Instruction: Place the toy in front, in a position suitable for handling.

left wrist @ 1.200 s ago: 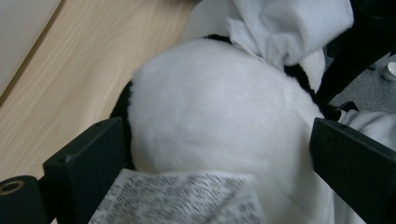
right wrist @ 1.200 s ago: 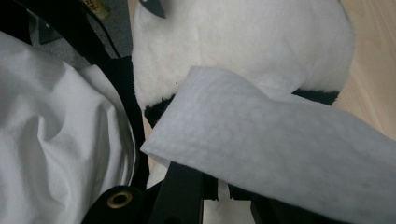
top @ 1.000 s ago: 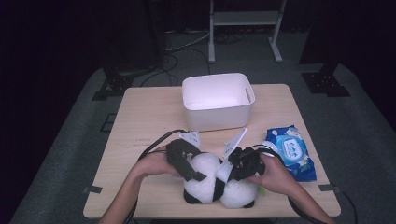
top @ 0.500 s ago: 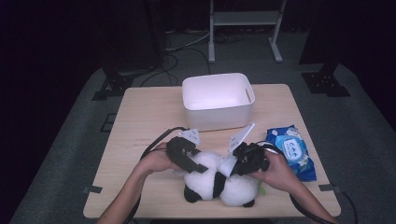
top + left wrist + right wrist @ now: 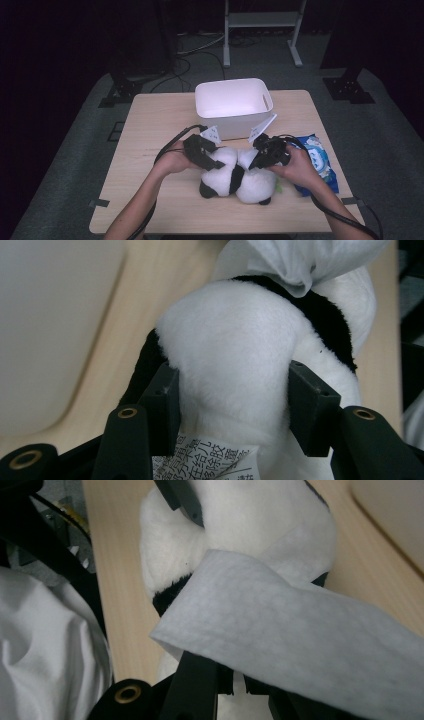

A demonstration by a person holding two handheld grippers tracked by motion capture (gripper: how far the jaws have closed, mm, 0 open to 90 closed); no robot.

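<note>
Panda's (image 5: pixel 235 175) face hidden under both grippers. Tag (image 5: pixel 210 460) print below left gripper (image 5: pixel 235 390) cut off by edge. Right gripper (image 5: pixel 235 680) pads hidden behind wipe (image 5: pixel 300 630).

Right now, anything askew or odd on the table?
Nothing damaged or spilled. The plush panda lies on its side near the table's front edge, the left gripper clamped on its white body, while the right gripper pinches a white wipe against it.

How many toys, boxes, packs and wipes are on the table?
Panda toys: 1
White boxes: 1
Blue packs: 1
Wipes: 1
Total: 4
</note>
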